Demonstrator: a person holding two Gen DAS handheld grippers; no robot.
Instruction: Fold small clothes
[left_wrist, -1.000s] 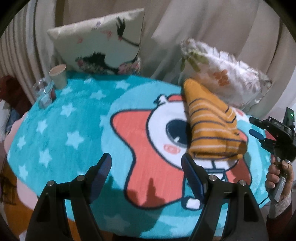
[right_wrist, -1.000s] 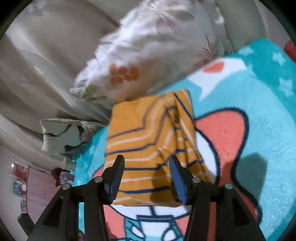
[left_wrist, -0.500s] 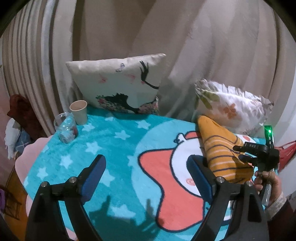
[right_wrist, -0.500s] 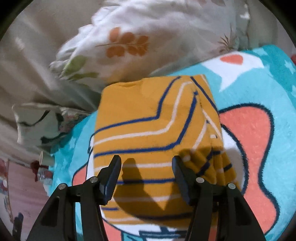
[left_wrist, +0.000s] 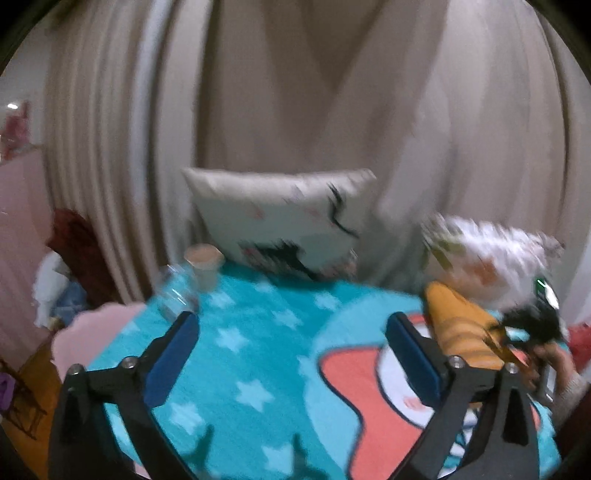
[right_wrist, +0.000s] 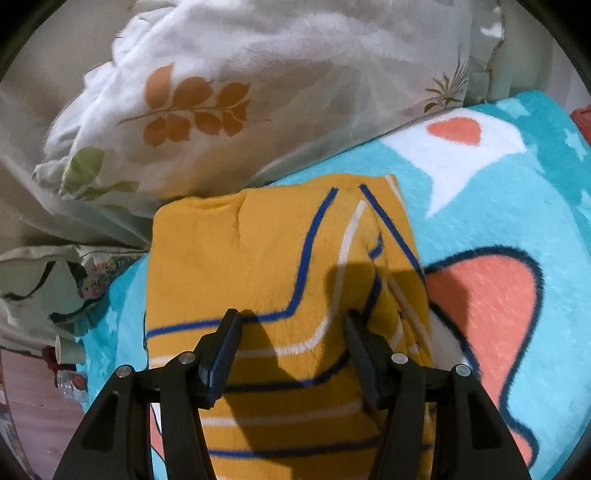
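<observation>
Far left: a red and white heap of cloth is lying against the pleated beige curtain, beside a pale pink surface at the blanket's edge.
Left of centre: a paper cup is standing upright on the teal star-print blanket, with a clear glass jar just beside it; both are blurred in the left wrist view.
Left gripper: it is hanging above the blanket with its blue-padded fingers spread wide apart, holding nothing.
Centre back: a cream pillow with a dark bird print is leaning upright against the curtain at the blanket's far edge.
Blanket motif: a coral star-shaped cartoon figure is showing between the left gripper's fingers and to the right of them.
Task garment: the folded mustard sweater with blue and white stripes is lying flat on the blanket, its far edge touching the white leaf-print pillow.
Right gripper: it is hovering low over the sweater, fingers parted and clamping nothing, their shadow falling across the knit; whether the tips are touching the fabric cannot be told.
Far right: in the left wrist view, the person's right hand is gripping the handle of that gripper beside the sweater.
</observation>
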